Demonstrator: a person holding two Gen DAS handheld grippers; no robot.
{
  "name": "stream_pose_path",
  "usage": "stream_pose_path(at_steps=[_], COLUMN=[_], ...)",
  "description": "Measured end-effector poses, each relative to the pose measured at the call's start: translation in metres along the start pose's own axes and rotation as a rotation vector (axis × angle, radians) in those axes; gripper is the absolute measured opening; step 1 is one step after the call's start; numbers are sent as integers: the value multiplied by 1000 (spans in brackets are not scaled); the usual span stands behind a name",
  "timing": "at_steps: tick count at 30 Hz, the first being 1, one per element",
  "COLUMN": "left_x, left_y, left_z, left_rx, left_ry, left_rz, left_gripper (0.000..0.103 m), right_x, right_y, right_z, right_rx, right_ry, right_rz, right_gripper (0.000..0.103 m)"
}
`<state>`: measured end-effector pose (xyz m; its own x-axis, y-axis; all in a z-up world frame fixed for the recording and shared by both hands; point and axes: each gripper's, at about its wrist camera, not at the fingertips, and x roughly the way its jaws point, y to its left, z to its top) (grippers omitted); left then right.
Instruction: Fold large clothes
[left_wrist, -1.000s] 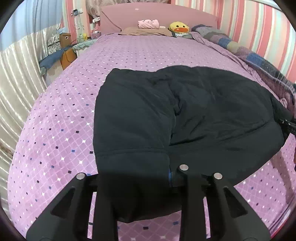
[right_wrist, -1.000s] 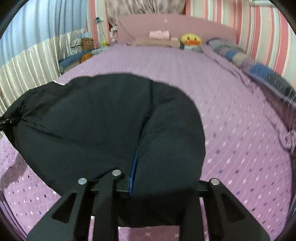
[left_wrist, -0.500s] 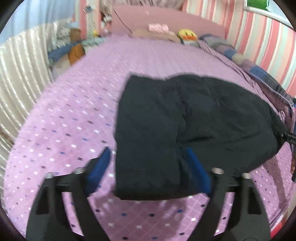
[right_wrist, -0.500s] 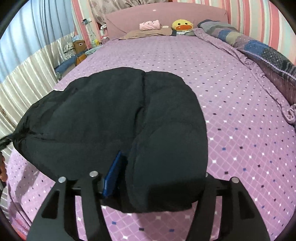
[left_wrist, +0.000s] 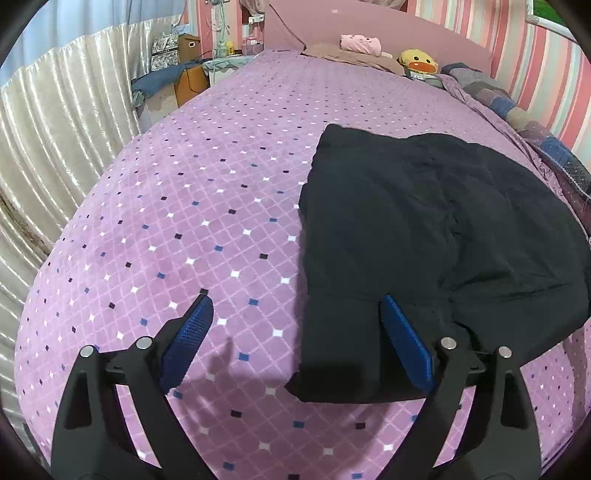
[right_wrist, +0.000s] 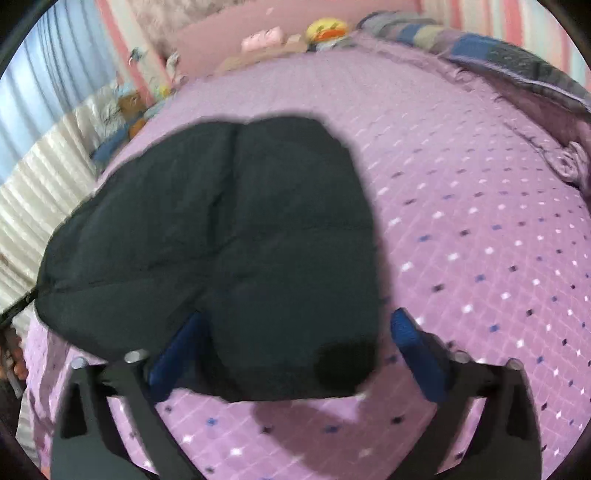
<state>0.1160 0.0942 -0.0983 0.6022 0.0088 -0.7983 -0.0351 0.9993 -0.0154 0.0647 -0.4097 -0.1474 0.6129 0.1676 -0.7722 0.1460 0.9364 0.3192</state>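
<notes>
Left wrist view: the left hand-held gripper (left_wrist: 295, 343) has just spread wide, letting go of the near edge of the black garment (left_wrist: 424, 236), which now lies doubled on the purple bed (left_wrist: 184, 229). The right hand-held gripper (right_wrist: 299, 350) has just opened too, its pads clear of the cloth. This fold looks laid; another likely follows.

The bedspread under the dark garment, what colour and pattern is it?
The bedspread is purple with a diamond grid and small dots, clearest in the left wrist view.
</notes>
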Motion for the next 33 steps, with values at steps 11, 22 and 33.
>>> stream_pose_path(at_steps=[11,22,33], left_x=[4,-100,-178], left_y=[13,-37,-100], left_z=[-12,-5,-14], left_rx=[-6,61,47], left_ry=[30,-126,-146], left_rz=[32,71,-55], left_gripper=[94,100,100], right_x=[3,-85,-153], right_y=[-39,67,181], right_z=[-10,-35,-46], right_rx=[25,-13,-54], right_ry=[3,-244,-272], right_rz=[-226,-233,-176], right_gripper=[101,101,101])
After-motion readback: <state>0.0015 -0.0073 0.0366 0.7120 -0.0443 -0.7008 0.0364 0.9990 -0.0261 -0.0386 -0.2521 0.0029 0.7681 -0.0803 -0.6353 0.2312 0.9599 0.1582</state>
